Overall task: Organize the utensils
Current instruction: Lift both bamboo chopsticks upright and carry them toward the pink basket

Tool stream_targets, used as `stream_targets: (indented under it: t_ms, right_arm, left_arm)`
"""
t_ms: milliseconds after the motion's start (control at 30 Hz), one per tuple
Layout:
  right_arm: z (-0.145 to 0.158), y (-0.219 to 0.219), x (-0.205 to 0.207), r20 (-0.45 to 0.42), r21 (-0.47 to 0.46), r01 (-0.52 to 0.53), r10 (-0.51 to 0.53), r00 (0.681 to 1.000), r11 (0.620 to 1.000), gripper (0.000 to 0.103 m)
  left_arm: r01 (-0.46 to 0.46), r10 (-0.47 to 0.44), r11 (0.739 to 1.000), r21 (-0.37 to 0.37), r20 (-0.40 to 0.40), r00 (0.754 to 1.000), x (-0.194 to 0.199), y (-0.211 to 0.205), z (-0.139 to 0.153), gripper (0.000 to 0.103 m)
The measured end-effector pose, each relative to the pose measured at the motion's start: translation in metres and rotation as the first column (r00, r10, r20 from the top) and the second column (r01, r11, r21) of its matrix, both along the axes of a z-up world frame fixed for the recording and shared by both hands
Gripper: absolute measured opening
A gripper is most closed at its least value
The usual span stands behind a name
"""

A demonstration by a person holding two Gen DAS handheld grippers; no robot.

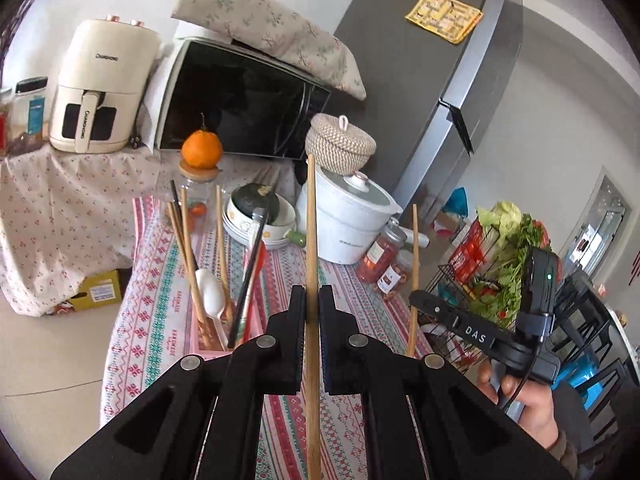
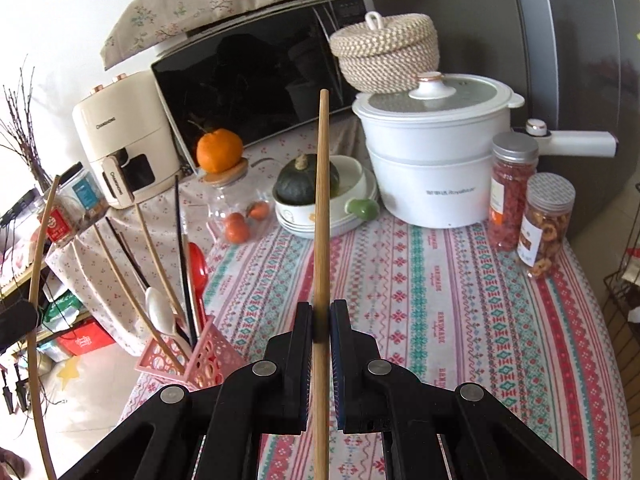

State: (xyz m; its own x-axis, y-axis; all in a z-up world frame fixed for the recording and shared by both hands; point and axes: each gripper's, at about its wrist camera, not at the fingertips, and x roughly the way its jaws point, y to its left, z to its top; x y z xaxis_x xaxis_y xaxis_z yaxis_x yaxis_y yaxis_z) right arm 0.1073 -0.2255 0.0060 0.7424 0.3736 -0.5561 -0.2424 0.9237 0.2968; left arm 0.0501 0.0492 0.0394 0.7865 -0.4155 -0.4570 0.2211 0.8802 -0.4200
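Note:
My left gripper (image 1: 311, 294) is shut on a bamboo chopstick (image 1: 311, 220) that stands upright between its jaws. My right gripper (image 2: 321, 308) is shut on a second bamboo chopstick (image 2: 322, 184), also upright. The right gripper (image 1: 416, 300) also shows in the left wrist view, at the right, holding its chopstick (image 1: 415, 248). A pink perforated utensil holder (image 2: 200, 354) stands at the table's left edge and holds several chopsticks, a white spoon (image 2: 160, 312) and a red utensil (image 2: 199, 268). It also shows in the left wrist view (image 1: 208, 344), just left of my left gripper.
The patterned tablecloth (image 2: 440, 300) carries a white electric pot (image 2: 432, 160), two snack jars (image 2: 544, 224), stacked bowls with a green squash (image 2: 304, 184) and a glass jar topped by an orange (image 2: 219, 150). A microwave (image 1: 244, 96), air fryer (image 1: 100, 88) and fridge stand behind. A wire vegetable rack (image 1: 492, 264) is at right.

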Motion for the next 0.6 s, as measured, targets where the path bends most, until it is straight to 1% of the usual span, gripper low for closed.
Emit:
stream_targets:
  t_ms: [133,200,300,433,600]
  right_arm:
    - [0.008,0.012,-0.007,0.070,0.011,-0.021,0.020,0.997,1.000,0.007]
    - [0.012,0.015,-0.011,0.100,0.017,-0.024,0.022,0.995,1.000,0.007]
    - [0.017,0.019,-0.017,0.143,0.029,-0.031,0.026,0.989,0.999,0.007]
    - [0.019,0.023,-0.021,0.183,0.052,-0.034,0.023,0.983,0.998,0.007]
    - [0.021,0.029,-0.025,0.224,0.079,-0.038,0.020,0.974,0.996,0.007]
  left_arm:
    - [-0.032,0.033,0.999,-0.044,0.022,0.999,0.005,0.022,0.007,0.006]
    - [-0.038,0.041,0.998,-0.057,0.048,0.998,0.009,0.027,0.011,0.006]
    - [-0.052,0.056,0.998,-0.047,0.104,0.993,0.014,0.030,0.017,0.006]
    - [-0.068,0.077,0.995,-0.070,0.129,0.989,0.030,0.033,0.013,0.006]
    - [-0.101,0.108,0.994,-0.052,0.171,0.979,0.049,0.027,0.005,0.006]
